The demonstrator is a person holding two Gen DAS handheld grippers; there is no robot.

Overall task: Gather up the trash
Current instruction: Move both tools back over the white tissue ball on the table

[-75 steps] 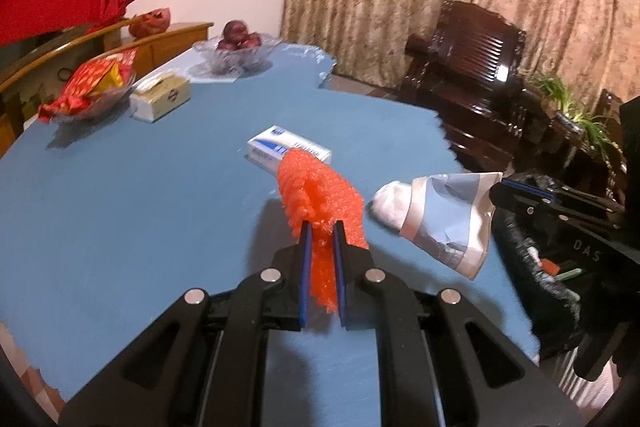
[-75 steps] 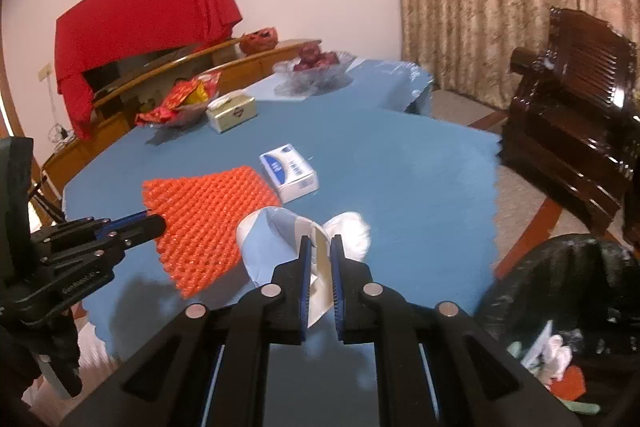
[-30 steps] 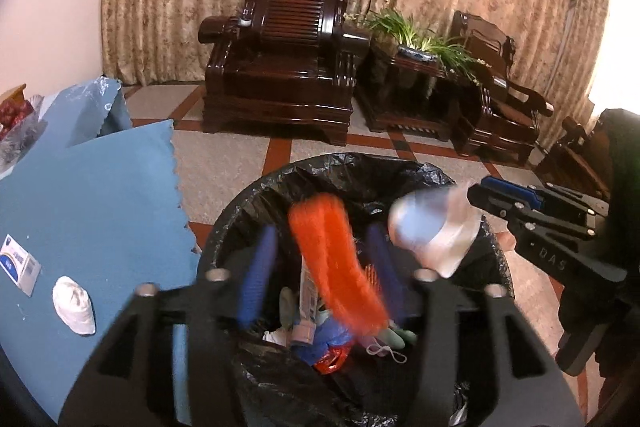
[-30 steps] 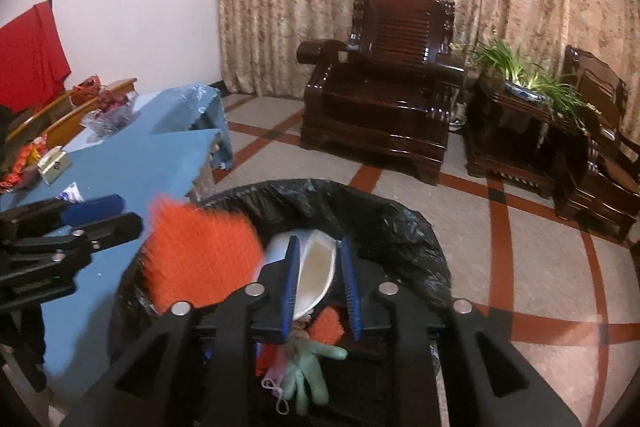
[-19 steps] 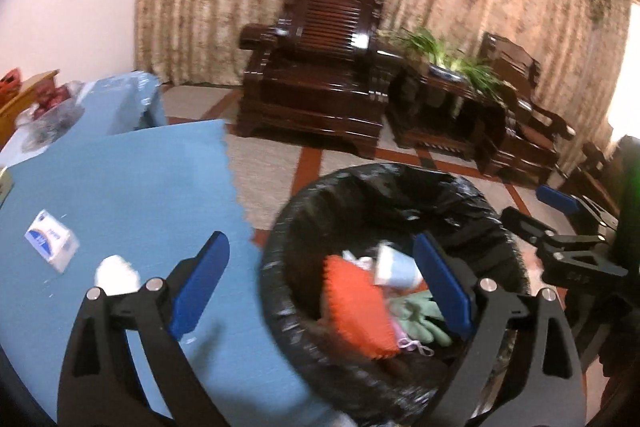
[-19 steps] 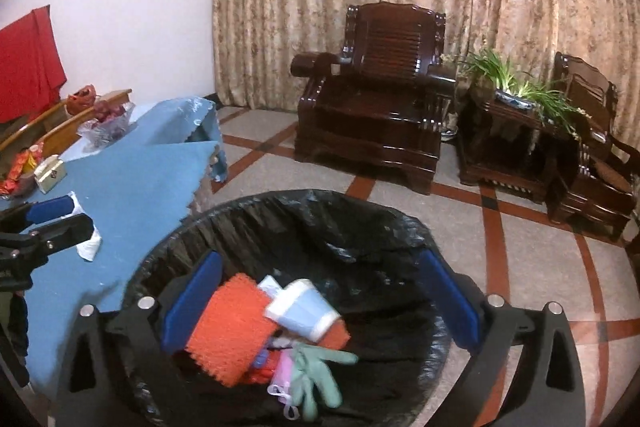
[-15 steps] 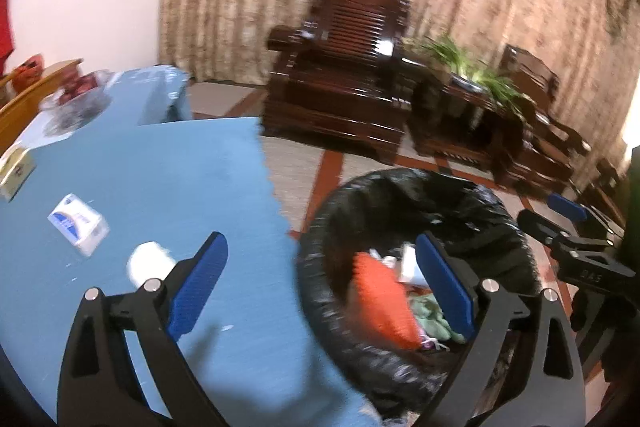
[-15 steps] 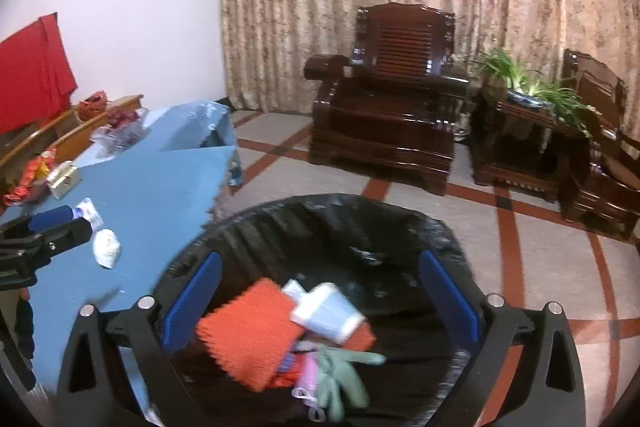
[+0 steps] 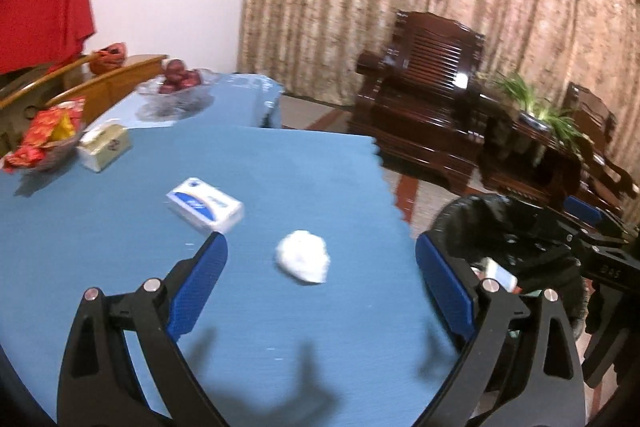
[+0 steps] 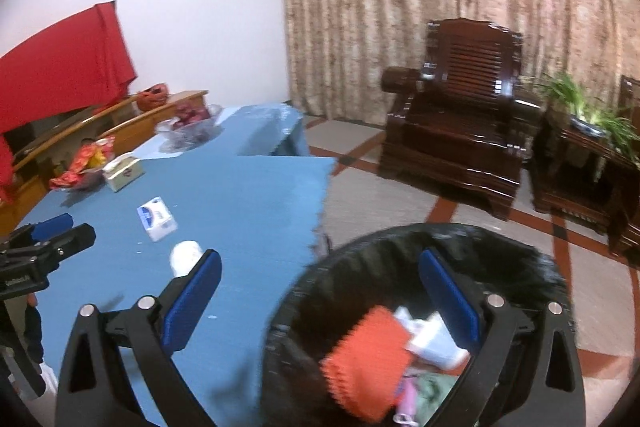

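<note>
Both of your grippers are empty with fingers spread wide apart: the left gripper (image 9: 322,279) hangs over the blue bench (image 9: 120,227), the right gripper (image 10: 320,291) straddles the bench edge and the black-lined bin (image 10: 400,239) at the lower right of its frame.

In the bin you already have an orange mesh piece (image 10: 368,355), a white and blue cup-like item (image 10: 436,343) beside it, and some pink and greenish bits underneath that are too blurred to name. Judging by that, a good part of the collecting is done.

What looks left is the crumpled white wad (image 9: 303,257), lying on the bench in the middle of the left wrist frame, between your left fingers and near the bench edge. The white and blue box (image 9: 205,203) just above and left of it may be trash too; you cannot tell from here. The tissue box (image 9: 105,146), snack dish (image 9: 40,143) and fruit bowl (image 9: 176,89) at the upper left look like they belong there.
</note>
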